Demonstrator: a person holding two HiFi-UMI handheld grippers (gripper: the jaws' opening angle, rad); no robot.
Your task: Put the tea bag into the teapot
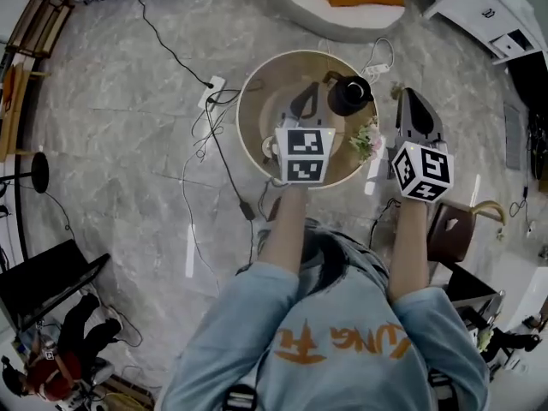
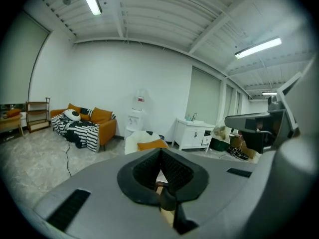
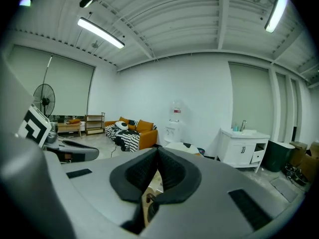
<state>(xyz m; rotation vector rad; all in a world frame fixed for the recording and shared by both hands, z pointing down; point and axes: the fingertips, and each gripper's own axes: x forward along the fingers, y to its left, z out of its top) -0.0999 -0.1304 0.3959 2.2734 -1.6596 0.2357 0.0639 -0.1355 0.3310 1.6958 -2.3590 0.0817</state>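
Head view: my left gripper [image 1: 308, 92], right gripper [image 1: 411, 94] jaws pressed together, empty, pointing forward; black teapot [image 1: 349, 95] upright between them on round table [image 1: 255, 110].

2 claws [image 1: 306, 92] [image 1: 411, 97] | 1 teapot [image 1: 349, 94] | 1 round table [image 1: 257, 101] | 1 flower bunch [image 1: 366, 140]

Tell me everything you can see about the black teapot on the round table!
The teapot is black, round and squat, seen from above. Its top is a dark circle with a paler ring around it; I cannot tell whether a lid is on. A thin black part sticks out at its upper left, a handle or a spout. It stands upright near the far right edge of the round, wooden-looking table, with a small bunch of flowers close by. Only the table touches it.
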